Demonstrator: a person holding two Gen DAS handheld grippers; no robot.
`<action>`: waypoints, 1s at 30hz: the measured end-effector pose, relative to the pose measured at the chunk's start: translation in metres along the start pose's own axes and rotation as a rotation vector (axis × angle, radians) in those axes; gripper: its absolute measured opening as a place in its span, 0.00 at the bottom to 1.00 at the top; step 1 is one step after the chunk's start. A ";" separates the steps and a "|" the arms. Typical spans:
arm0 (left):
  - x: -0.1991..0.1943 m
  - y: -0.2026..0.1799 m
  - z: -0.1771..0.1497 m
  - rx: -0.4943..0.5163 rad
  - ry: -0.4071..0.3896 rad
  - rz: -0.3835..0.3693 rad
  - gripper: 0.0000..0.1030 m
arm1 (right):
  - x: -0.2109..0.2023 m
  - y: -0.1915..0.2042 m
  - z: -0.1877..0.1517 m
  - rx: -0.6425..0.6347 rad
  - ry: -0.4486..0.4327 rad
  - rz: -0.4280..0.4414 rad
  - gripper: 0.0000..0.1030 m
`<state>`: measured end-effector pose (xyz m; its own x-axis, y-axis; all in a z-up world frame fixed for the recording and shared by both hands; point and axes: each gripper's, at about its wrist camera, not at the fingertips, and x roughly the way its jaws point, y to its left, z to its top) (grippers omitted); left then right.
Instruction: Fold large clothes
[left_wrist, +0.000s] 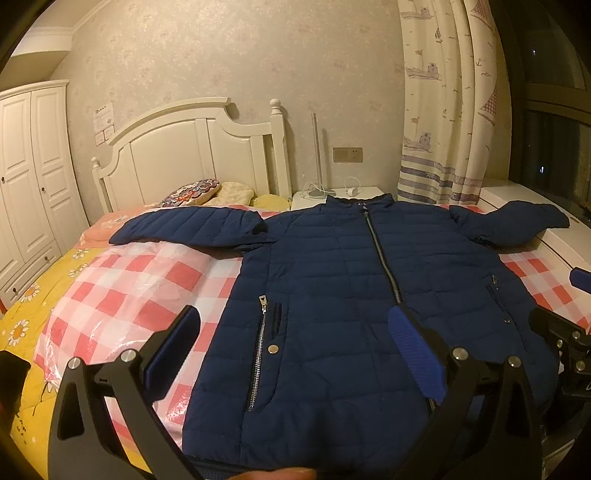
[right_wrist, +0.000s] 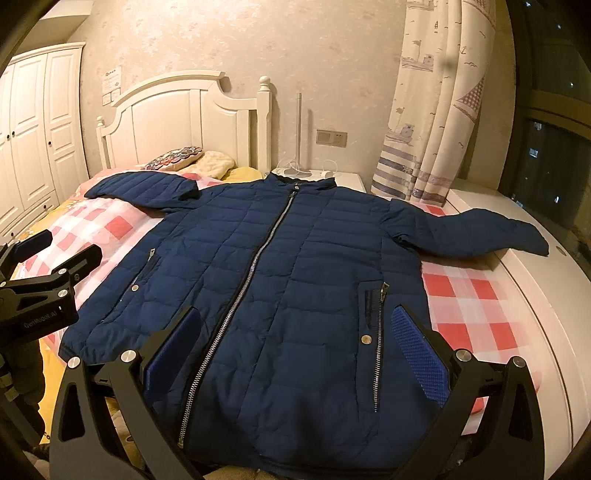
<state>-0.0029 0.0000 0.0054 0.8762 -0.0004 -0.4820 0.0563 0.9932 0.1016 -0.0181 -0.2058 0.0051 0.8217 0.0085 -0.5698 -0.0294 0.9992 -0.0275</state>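
A navy quilted jacket (left_wrist: 332, 280) (right_wrist: 280, 266) lies flat and zipped on the bed, front up, collar toward the headboard, both sleeves spread out sideways. My left gripper (left_wrist: 295, 325) hovers open above the jacket's lower left part, nothing between its blue pads. My right gripper (right_wrist: 295, 325) is open too, above the hem on the right half, holding nothing. In the right wrist view the left gripper's fingers (right_wrist: 55, 266) show at the left edge. In the left wrist view the right gripper's fingers (left_wrist: 554, 328) show at the right edge.
A pink checked plastic-wrapped cover (left_wrist: 129, 288) (right_wrist: 472, 306) lies under the jacket on a yellow flowered quilt (left_wrist: 33, 314). Pillows (left_wrist: 192, 194) rest by the white headboard (right_wrist: 177, 122). A nightstand (right_wrist: 332, 177), curtain (right_wrist: 436, 110), white ledge (right_wrist: 535, 295) and wardrobe (left_wrist: 29, 166) surround the bed.
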 end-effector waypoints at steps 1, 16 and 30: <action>0.000 0.000 0.000 0.000 0.000 -0.001 0.98 | 0.000 0.000 0.000 0.000 0.000 0.002 0.96; 0.000 0.000 0.000 0.001 0.000 0.002 0.98 | 0.000 0.000 -0.001 0.003 0.004 0.012 0.96; 0.000 0.000 0.000 0.001 0.001 0.001 0.98 | 0.001 0.001 -0.002 0.005 0.007 0.018 0.96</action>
<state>-0.0027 0.0003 0.0053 0.8758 0.0003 -0.4828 0.0564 0.9931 0.1029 -0.0188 -0.2051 0.0029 0.8173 0.0259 -0.5757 -0.0410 0.9991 -0.0133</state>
